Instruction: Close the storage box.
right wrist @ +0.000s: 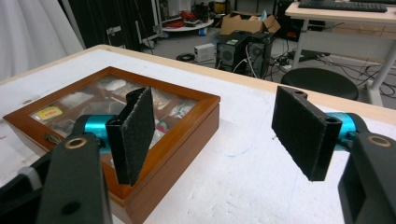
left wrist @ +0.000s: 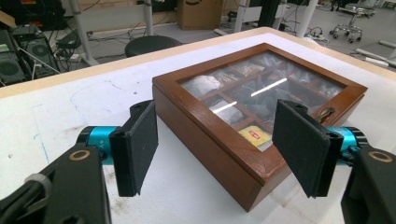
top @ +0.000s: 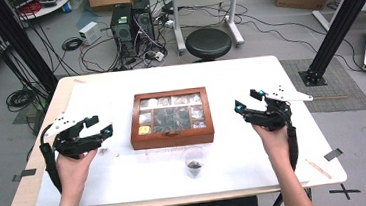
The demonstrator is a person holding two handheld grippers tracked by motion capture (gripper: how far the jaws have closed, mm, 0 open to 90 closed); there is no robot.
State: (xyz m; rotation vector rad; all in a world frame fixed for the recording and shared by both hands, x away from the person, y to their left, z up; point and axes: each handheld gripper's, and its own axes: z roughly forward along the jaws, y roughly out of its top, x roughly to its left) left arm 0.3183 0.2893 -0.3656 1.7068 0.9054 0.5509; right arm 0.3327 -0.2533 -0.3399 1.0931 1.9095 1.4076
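My left tool (top: 104, 129) is open, its jaws spread wide and empty, just off the left side of the wooden box (top: 171, 118). My right tool (top: 245, 101) is open too, holding nothing, to the right of the box. The box sits shut at the middle of the bench (top: 257, 176), its glass lid showing compartments of packets. One yellow packet (left wrist: 254, 136) carries a red label, too small to read. A clear plastic cup (top: 194, 161) stands just in front of the box.

Closed wooden glass-lidded box (top: 171, 118) with filled compartments, flat at table centre.
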